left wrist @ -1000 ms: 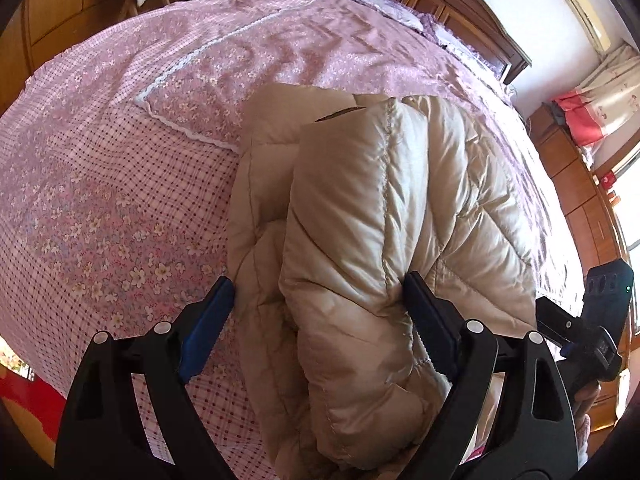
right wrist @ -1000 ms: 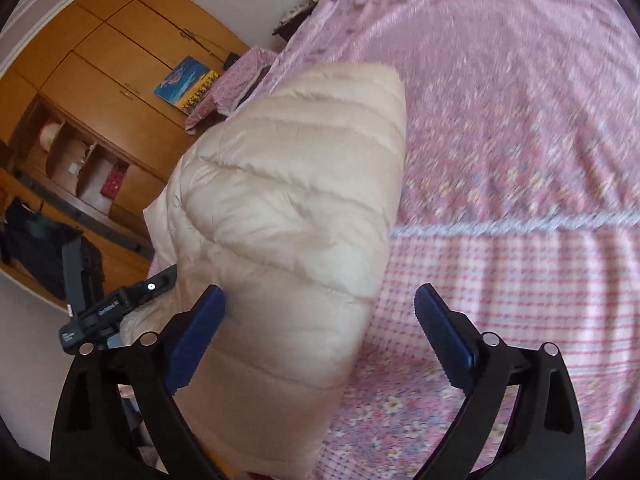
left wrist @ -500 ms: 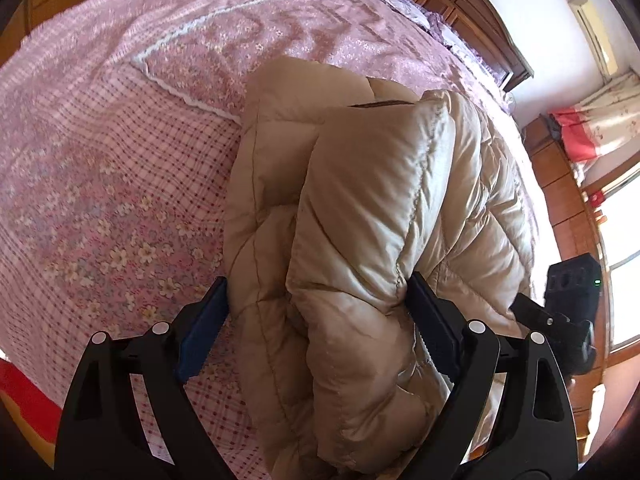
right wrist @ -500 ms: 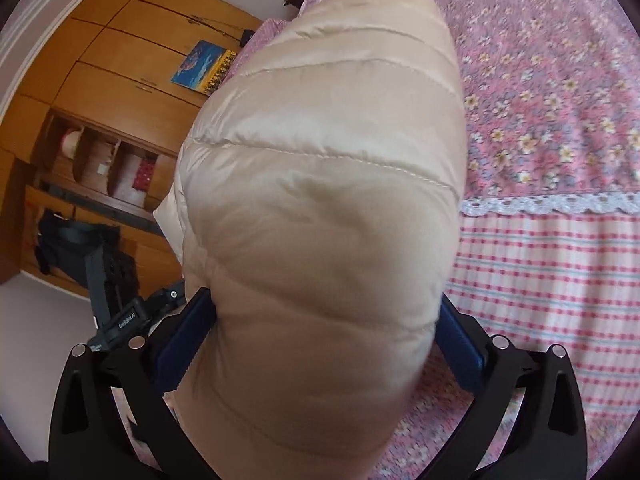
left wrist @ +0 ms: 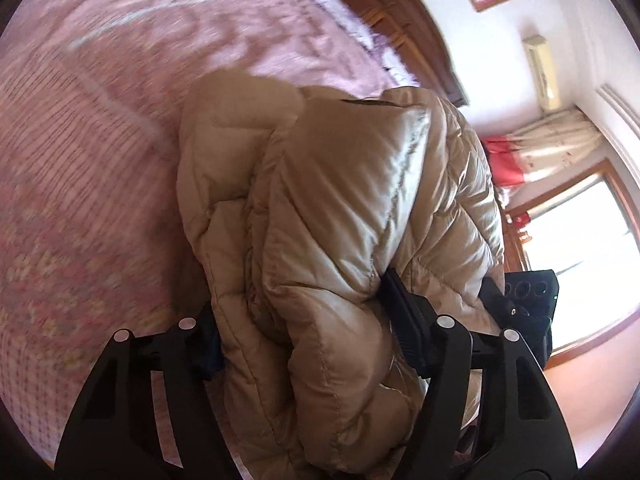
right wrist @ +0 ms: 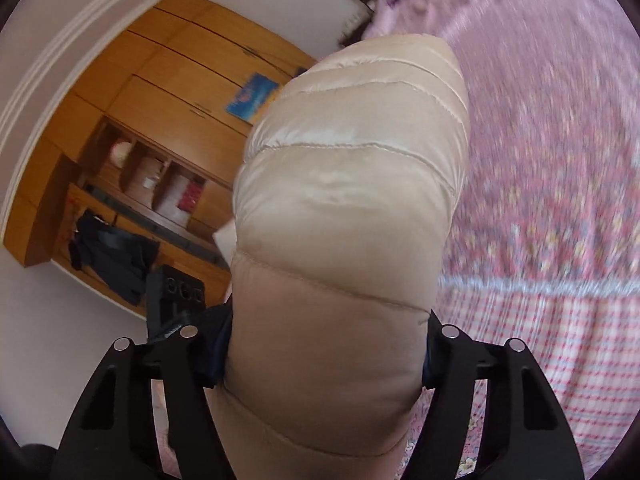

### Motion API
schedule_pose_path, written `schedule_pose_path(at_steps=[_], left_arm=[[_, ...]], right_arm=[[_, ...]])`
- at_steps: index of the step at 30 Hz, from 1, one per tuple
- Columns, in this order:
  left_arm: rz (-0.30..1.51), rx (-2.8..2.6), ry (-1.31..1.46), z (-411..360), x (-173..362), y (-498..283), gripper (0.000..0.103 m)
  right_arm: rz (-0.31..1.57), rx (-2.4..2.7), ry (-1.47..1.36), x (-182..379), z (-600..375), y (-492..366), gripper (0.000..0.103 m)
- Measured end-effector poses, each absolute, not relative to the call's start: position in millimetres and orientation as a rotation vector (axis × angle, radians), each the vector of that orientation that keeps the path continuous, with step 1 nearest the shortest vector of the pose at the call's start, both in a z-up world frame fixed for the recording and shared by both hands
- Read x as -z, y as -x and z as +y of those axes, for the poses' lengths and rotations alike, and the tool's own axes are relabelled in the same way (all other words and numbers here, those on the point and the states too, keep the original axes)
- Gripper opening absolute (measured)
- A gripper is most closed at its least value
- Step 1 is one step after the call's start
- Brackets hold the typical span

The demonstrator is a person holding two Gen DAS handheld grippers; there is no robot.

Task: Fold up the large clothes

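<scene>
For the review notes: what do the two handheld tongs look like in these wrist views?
Both look alike. The left tongs and right tongs each have two matte black plastic fingers with cut-out openings, a pair of round silver screw heads on each finger, and dark blue pads at the tips. In the left view, the other unit's black body shows round holes. No cables, sleeves or hands are visible.
</scene>
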State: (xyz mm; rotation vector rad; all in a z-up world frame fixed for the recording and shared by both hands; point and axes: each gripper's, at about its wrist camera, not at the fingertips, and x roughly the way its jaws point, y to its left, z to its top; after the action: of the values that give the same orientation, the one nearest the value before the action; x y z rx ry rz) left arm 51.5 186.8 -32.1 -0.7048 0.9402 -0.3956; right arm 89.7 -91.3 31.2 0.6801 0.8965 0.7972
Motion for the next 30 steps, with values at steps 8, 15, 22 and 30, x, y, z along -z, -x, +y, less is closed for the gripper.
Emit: schedule_pose_path(at_steps=[8, 15, 22, 30], left_arm=[[0.926, 0.524, 0.608, 112.1, 2.3, -95.7, 0.065], [0.975, 0.578, 0.465, 27.2, 6.1, -121.7, 0.064], [1.028, 0.489, 0.282, -3.2, 27.4, -120.4, 0.070], [1.014, 0.404, 0.229, 15.7, 30.0, -106.2, 0.078]], right_arm=[[0.727, -0.706, -0.632, -69.6, -144.9, -76.0, 0.066], [0.726, -0.532, -0.639, -58.1, -214.7, -71.3, 0.066], [0.829, -0.412, -0.713, 0.5, -248.5, -65.0, 0.070], [0.843, -0.318, -0.540, -17.0, -228.6, -55.2, 0.081]])
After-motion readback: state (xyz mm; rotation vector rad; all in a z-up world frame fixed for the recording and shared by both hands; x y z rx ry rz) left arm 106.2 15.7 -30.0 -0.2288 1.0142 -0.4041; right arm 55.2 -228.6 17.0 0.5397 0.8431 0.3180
